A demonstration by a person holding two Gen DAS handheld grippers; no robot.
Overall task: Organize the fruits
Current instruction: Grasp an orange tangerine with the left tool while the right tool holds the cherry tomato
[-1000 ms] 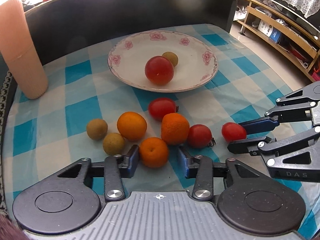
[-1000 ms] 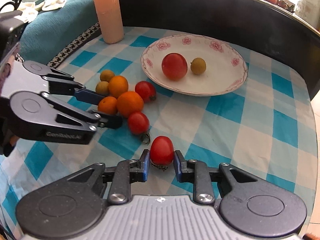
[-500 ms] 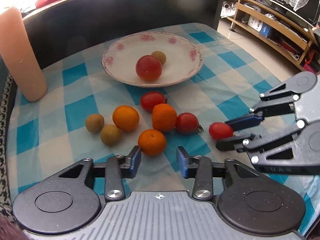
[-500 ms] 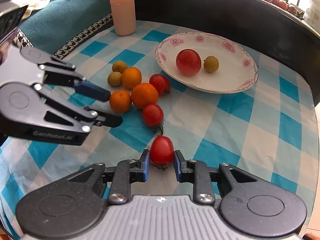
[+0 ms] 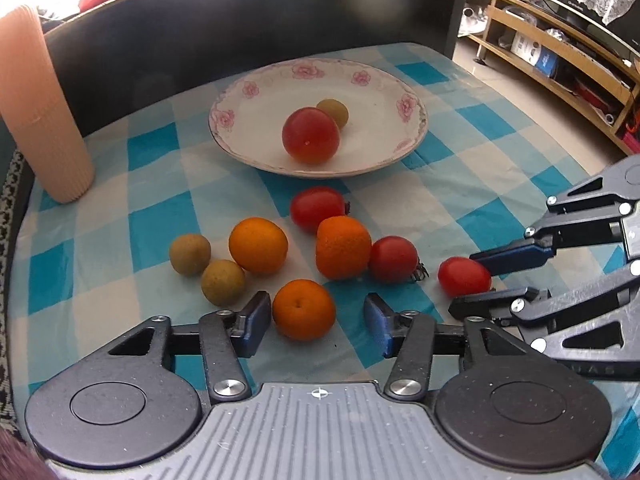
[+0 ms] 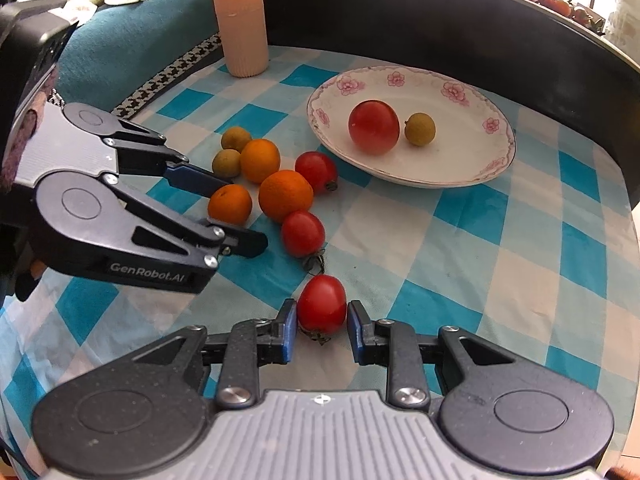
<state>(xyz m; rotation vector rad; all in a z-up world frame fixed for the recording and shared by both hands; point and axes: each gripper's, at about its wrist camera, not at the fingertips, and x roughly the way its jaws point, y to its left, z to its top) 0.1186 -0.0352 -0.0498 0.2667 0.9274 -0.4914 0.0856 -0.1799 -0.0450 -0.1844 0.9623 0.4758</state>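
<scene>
Right gripper (image 6: 322,330) pinching small tomato (image 6: 321,303) against checked cloth (image 6: 460,248), short of plate (image 6: 472,168). Left gripper (image 5: 318,318) gaping wide around orange (image 5: 304,309), pads not touching it.

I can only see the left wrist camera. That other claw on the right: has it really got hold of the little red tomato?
Observer: It looks so. In the right wrist view, the right gripper has its blue pads against both sides of the small tomato.
Operator: Does the tomato have a stalk on it?
Observer: Yes, a dried stalk pokes out beneath it on the gripper's side, which your camera cannot see.
</scene>
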